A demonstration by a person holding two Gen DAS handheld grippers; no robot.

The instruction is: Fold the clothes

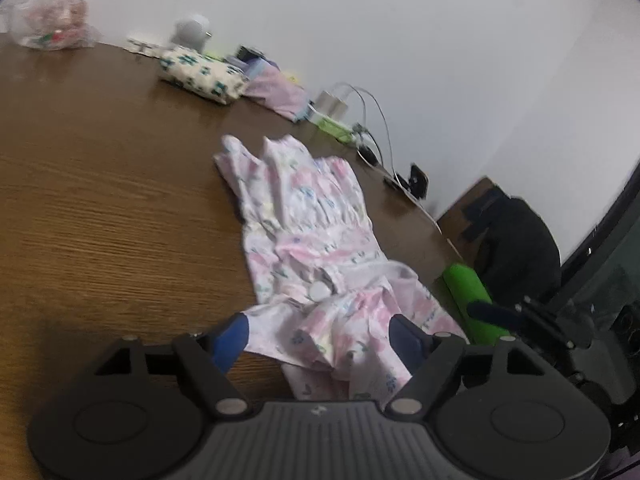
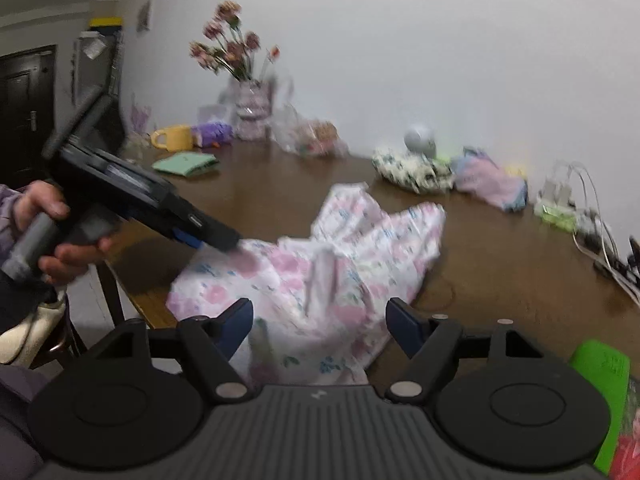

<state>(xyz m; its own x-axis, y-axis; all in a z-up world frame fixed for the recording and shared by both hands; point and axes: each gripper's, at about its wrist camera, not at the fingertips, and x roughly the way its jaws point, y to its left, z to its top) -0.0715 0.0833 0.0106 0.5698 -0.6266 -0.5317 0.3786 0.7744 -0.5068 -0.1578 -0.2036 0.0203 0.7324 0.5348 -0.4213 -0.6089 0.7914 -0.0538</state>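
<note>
At frame centre on the worktop [image 1: 100, 200], the floral garment [image 1: 304, 220] lies rumpled; left gripper [image 1: 320, 334] and right gripper [image 2: 320, 320], both with jaws apart, likely must regrasp an edge.

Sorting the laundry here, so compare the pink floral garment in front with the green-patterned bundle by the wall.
The pink floral garment lies loosely spread and rumpled near the table's front edge; the green-patterned bundle is a compact folded block at the back, beside the wall. The garment's print is pink, the bundle's green on cream. Both rest on the wooden table.

Thin floral cloth garment [image 1: 308, 236] on glossy wood-grain table [image 1: 100, 200] — matt black plastic gripper bodies
</note>
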